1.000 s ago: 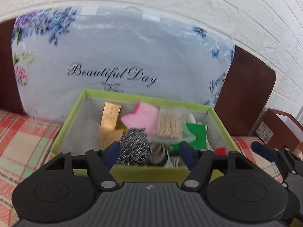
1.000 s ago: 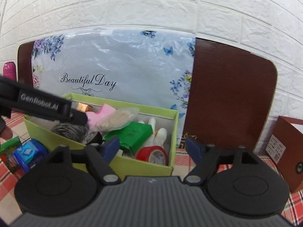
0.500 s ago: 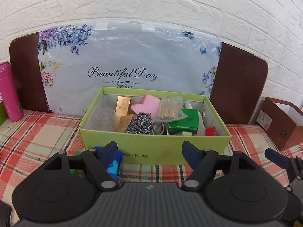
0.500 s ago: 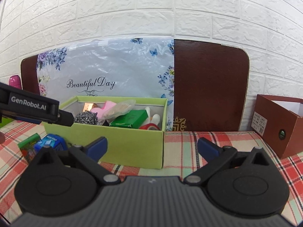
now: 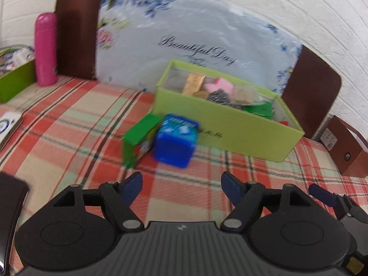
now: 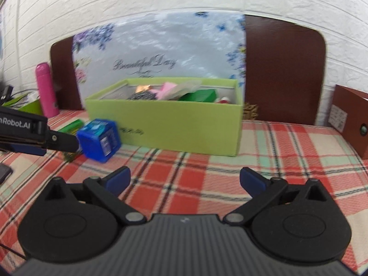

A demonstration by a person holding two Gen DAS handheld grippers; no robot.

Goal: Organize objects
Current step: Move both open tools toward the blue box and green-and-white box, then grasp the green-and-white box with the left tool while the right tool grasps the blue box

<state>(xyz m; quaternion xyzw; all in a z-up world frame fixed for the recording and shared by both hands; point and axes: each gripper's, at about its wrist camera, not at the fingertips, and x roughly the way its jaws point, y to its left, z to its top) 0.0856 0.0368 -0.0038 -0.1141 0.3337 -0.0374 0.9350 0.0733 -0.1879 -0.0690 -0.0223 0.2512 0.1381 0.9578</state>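
Note:
A light green open box (image 5: 230, 126) (image 6: 174, 124) stands on the plaid cloth, holding a gold bar, a pink piece, a steel scourer, toothpicks and a green pack. A blue box (image 5: 176, 143) (image 6: 100, 139) and a green carton (image 5: 140, 138) (image 6: 71, 126) lie just in front of its left end. My left gripper (image 5: 181, 187) is open and empty, a short way back from the blue box. My right gripper (image 6: 184, 180) is open and empty, back from the box's front wall. The left gripper's side shows in the right wrist view (image 6: 39, 135).
A pink flask (image 5: 46, 48) (image 6: 46, 89) stands at the back left beside another green box (image 5: 13, 78). A brown box (image 5: 347, 151) (image 6: 352, 119) stands at the right. A floral "Beautiful Day" board (image 5: 195, 36) leans on the brick wall. A dark flat object (image 5: 9, 207) lies near left.
Both grippers have pulled back and away from the green box. The left one has swung left, bringing the blue box, green carton and pink flask into view.

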